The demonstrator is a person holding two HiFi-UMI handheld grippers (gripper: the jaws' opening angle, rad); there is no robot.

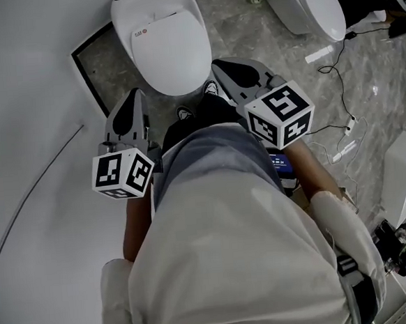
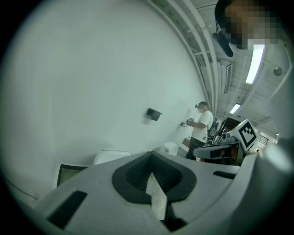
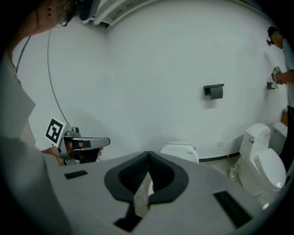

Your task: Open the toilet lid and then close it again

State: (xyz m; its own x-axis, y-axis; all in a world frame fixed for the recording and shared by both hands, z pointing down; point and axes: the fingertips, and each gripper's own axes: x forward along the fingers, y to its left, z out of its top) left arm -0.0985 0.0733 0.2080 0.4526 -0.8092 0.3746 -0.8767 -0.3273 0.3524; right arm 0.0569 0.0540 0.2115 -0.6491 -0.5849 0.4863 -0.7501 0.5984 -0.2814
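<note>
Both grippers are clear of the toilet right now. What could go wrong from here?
1. The left gripper and right gripper are both shut and empty. Shut jaws might slip off the smooth rim of the closed toilet lid rather than lift it.
2. Loose cables lie on the floor to the person's right, where a sidestep could snag them.

toilet (image 1: 162, 42): against wall (image 3: 161, 69) | second toilet (image 1: 311, 8): right of it

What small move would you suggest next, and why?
The toilet lid lies closed; the left hand-held gripper and right hand-held gripper are shut, empty, clear of it. I would probably lower the right one to the lid's front edge.
</note>
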